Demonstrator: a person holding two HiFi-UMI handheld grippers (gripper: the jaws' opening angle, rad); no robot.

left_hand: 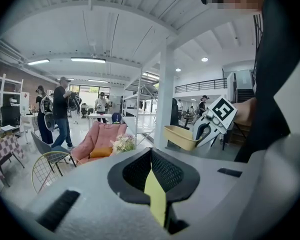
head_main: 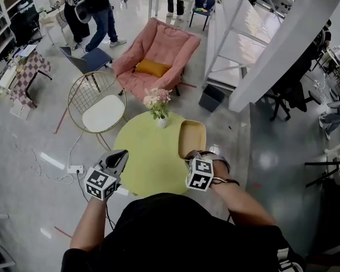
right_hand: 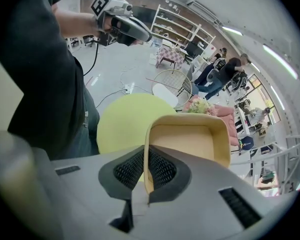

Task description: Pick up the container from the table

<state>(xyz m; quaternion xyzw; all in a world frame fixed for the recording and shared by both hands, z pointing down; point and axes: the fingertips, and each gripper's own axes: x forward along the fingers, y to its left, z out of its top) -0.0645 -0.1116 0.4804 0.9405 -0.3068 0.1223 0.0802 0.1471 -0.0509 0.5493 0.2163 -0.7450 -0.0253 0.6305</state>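
The container (head_main: 191,137) is a tan, shallow plastic tub with rounded corners. It hangs over the right edge of the round yellow-green table (head_main: 147,163). My right gripper (head_main: 188,154) is shut on its near wall. In the right gripper view the wall of the container (right_hand: 190,139) runs down between the black pads of the right gripper (right_hand: 146,171), with the table (right_hand: 120,119) below it. My left gripper (head_main: 120,154) hovers by the table's left edge, shut and empty. The left gripper view shows the left gripper (left_hand: 151,171) with its pads together and the container (left_hand: 180,136) held aloft at the right.
A small white vase of flowers (head_main: 160,109) stands at the table's far edge. Beyond it are a gold wire chair (head_main: 99,109) with a white cushion and a pink armchair (head_main: 156,58). A white pillar (head_main: 283,44) and a grey box (head_main: 211,98) stand at the right. People stand at the back.
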